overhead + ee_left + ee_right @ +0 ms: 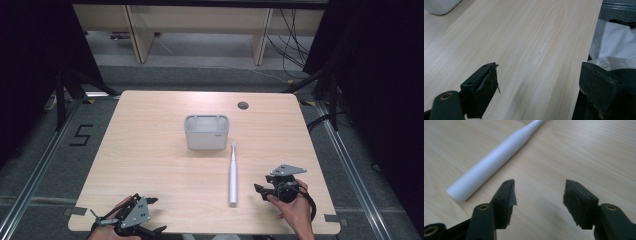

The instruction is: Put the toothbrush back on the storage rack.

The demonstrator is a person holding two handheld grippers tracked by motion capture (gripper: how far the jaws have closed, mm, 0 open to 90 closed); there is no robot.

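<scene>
The likeliest slip, as I judged it, was a bad bite on the slim white plastic electric toothbrush (233, 174): it was round and smooth, lay flat on the pale wooden table (150, 150), and could roll or skid away if one jaw met it before the other. My right gripper (261, 190) stood off to one side of the handle's butt end, not square over it, so a careless sweep would have nudged the brush and not caught it. Clamping too near that butt end would also have let the long body tip once lifted.

In the right gripper view the toothbrush (496, 157) lay at about ten o'clock from my jaws, just beside the left one but not between them, with its narrow neck running away toward one o'clock. My right jaws stood partly apart with only bare table between them, gripping nothing. In the high view the brush pointed its head toward the translucent grey rectangular plastic holder (206, 132) at twelve o'clock, close to it; I could not tell whether they touched.

My left gripper (536, 82) rested near the table's front edge at seven o'clock, well apart from the brush, its jaws spread wide and empty.
</scene>
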